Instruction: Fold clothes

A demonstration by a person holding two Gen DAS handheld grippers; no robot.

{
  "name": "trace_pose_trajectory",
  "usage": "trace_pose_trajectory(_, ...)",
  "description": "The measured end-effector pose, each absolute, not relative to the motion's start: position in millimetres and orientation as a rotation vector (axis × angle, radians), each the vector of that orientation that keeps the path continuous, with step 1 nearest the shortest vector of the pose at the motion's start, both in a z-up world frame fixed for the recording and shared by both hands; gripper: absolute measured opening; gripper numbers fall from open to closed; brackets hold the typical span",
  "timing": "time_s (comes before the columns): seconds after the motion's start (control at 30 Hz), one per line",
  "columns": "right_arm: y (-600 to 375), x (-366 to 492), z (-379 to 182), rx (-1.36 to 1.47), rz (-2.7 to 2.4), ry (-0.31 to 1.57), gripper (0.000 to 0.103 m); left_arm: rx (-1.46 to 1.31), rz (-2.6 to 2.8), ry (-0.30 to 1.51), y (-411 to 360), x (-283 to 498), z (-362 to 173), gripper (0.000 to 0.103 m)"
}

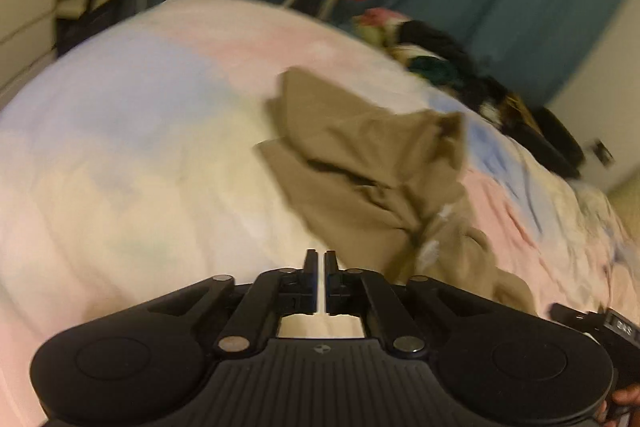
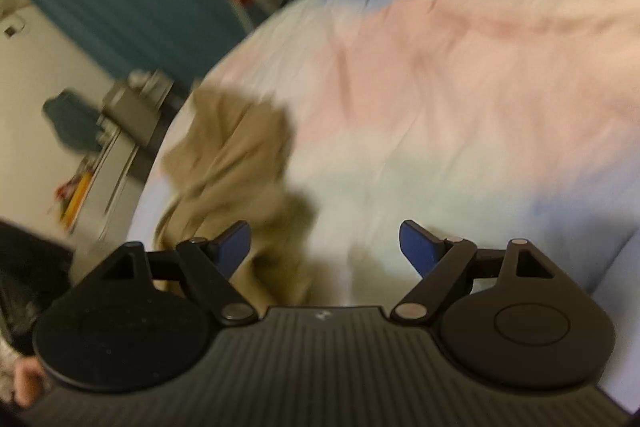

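Clothing to fold comes to one piece — a crumpled tan garment (image 1: 372, 163) lying loose on the bed (image 1: 140, 147), whose pastel cover runs in pink, blue and cream patches. Two claws are in view. The left claw (image 1: 320, 261) has its fingers pressed nearly together with only a thin slit between them and nothing gripped, hovering over the cover just beside the garment's near edge. The right claw (image 2: 325, 241) is spread wide and empty, the garment (image 2: 236, 163) ahead to its left. One dark heap of other clothes (image 1: 460, 75) sits at the bed's far edge — blurred.
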State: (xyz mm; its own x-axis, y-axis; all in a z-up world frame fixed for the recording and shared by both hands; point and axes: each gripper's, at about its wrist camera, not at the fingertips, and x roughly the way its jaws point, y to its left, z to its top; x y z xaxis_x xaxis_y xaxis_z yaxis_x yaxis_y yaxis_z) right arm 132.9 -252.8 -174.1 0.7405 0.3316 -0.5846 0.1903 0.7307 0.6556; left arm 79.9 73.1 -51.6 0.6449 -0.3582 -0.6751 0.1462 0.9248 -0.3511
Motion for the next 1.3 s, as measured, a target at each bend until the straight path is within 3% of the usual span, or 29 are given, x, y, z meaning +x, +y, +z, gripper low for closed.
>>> trace_pose_trajectory(0.07, -245.0, 135.8, -178.0, 0.772, 0.116, 0.77, 0.084, -0.246, -0.351, 0.803, 56.5, 73.5, -49.6, 0.017)
trace_pose_trajectory(0.1, -242.7, 138.2, -179.4, 0.77, 0.124, 0.772, 0.083, -0.237, -0.395, 0.795, 46.7, 68.7, -50.7, 0.03)
trace_pose_trajectory(0.13, -240.3, 140.5, -180.8, 0.768, 0.133, 0.775, 0.083, -0.228, -0.44, 0.793, 36.6, 63.6, -52.8, 0.051)
trace_pose_trajectory(0.2, -235.6, 145.3, -183.5, 0.764, 0.149, 0.78, 0.075, -0.211, -0.529, 0.811, 15.3, 52.0, -59.8, 0.073)
trace_pose_trajectory(0.3, -228.4, 152.4, -187.7, 0.757, 0.174, 0.787, 0.062, -0.144, -0.64, 0.845, -19.8, 36.5, -75.5, 0.079)
trace_pose_trajectory(0.33, -226.1, 154.8, -189.1, 0.755, 0.182, 0.79, 0.049, -0.109, -0.656, 0.855, -30.0, 32.1, -81.0, 0.081)
trace_pose_trajectory(0.37, -224.0, 156.6, -188.5, 0.742, 0.182, 0.788, 0.027, -0.067, -0.653, 0.863, -40.0, 30.4, -87.2, 0.081)
trace_pose_trajectory(0.4, -222.2, 157.8, -185.5, 0.714, 0.173, 0.782, 0.018, -0.025, -0.646, 0.87, -49.0, 29.2, -92.9, 0.08)
trace_pose_trajectory(0.47, -222.8, 156.1, -176.2, 0.697, 0.177, 0.745, 0.01, 0.016, -0.611, 0.875, -54.9, 28.6, -99.4, 0.068)
trace_pose_trajectory(0.53, -225.0, 152.8, -165.8, 0.695, 0.19, 0.698, 0.009, -0.027, -0.584, 0.882, -48.8, 33.0, -102.7, 0.036)
trace_pose_trajectory(0.6, -228.6, 149.3, -152.1, 0.688, 0.19, 0.649, 0.009, -0.136, -0.583, 0.887, -28.7, 37.4, -100.6, 0.023)
trace_pose_trajectory(0.87, -245.0, 203.4, -100.8, 0.619, 0.135, 0.502, 0.009, -0.631, -0.597, 0.794, 52.7, 60.6, -79.3, 0.017)
trace_pose_trajectory(1.1, -240.4, 258.3, -145.3, 0.565, 0.117, 0.577, 0.013, -0.681, -0.446, 0.71, 74.2, 93.2, -86.4, 0.013)
trace_pose_trajectory(1.13, -238.0, 261.2, -154.5, 0.557, 0.113, 0.606, 0.019, -0.667, -0.4, 0.705, 76.7, 99.1, -88.5, 0.013)
trace_pose_trajectory(1.2, -232.9, 261.3, -163.9, 0.54, 0.106, 0.64, 0.041, -0.631, -0.304, 0.704, 80.6, 112.7, -94.4, 0.012)
trace_pose_trajectory(1.23, -230.2, 260.3, -166.9, 0.531, 0.102, 0.652, 0.061, -0.615, -0.261, 0.711, 83.4, 117.6, -96.5, 0.012)
trace_pose_trajectory(1.27, -227.6, 259.2, -169.8, 0.522, 0.098, 0.664, 0.071, -0.606, -0.233, 0.722, 86.7, 120.2, -97.4, 0.011)
trace_pose_trajectory(1.3, -225.4, 257.1, -169.4, 0.513, 0.097, 0.667, 0.072, -0.597, -0.206, 0.732, 89.9, 122.8, -98.3, 0.009)
